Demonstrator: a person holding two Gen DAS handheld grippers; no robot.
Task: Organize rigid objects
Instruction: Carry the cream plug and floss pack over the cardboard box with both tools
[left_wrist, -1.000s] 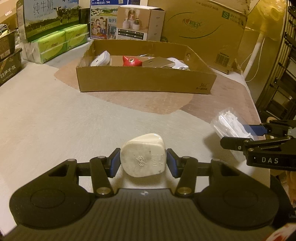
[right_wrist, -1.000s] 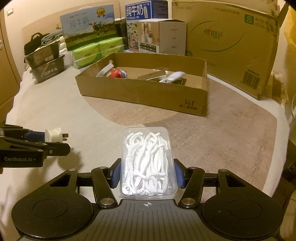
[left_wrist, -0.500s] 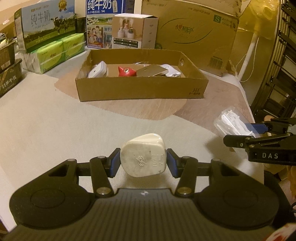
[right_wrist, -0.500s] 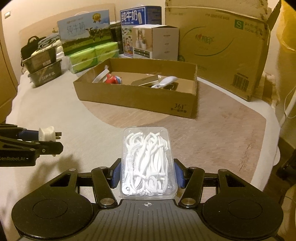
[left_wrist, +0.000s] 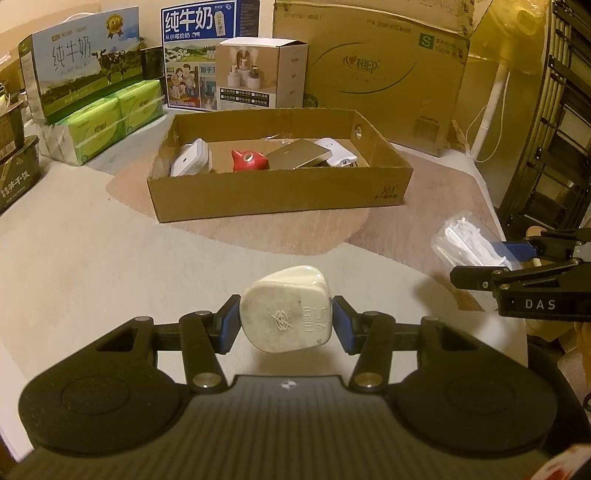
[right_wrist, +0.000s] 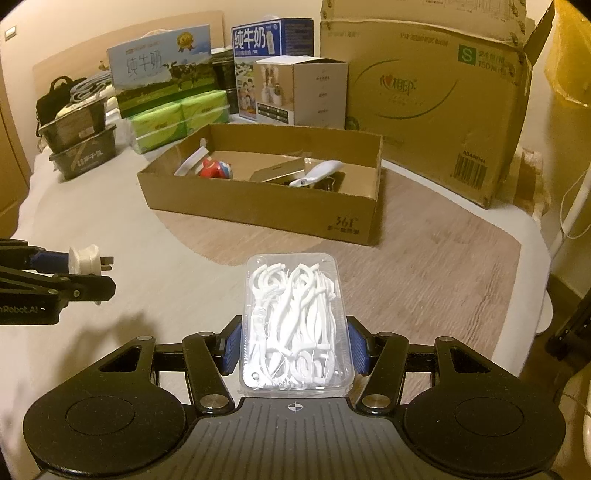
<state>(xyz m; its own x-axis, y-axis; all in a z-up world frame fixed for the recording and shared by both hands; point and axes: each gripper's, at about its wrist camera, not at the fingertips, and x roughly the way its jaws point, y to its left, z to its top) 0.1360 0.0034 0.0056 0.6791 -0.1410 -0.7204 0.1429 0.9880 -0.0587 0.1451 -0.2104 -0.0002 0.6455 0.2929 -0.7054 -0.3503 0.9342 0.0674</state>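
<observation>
My left gripper (left_wrist: 284, 325) is shut on a white power plug (left_wrist: 286, 306), held above the beige table; the plug also shows in the right wrist view (right_wrist: 86, 260). My right gripper (right_wrist: 295, 345) is shut on a clear box of white floss picks (right_wrist: 295, 321), which also shows in the left wrist view (left_wrist: 467, 242). Ahead stands an open cardboard tray (left_wrist: 280, 195) (right_wrist: 258, 206) holding a white gadget (left_wrist: 190, 160), a red toy (left_wrist: 249, 160), a tan flat box (left_wrist: 297, 153) and a white tool (right_wrist: 319, 171). Both grippers are well short of the tray.
Behind the tray stand milk cartons (left_wrist: 83, 72), green tissue packs (left_wrist: 110, 120), a small white product box (left_wrist: 260, 75) and a large cardboard box (left_wrist: 373, 74). Dark containers (right_wrist: 79, 146) sit far left. A fan stand (left_wrist: 487, 114) and black rack (left_wrist: 554, 147) are at right, past the table edge.
Both grippers have drawn back and risen slightly from the tray, each still holding its object. The tray looks smaller and farther.
</observation>
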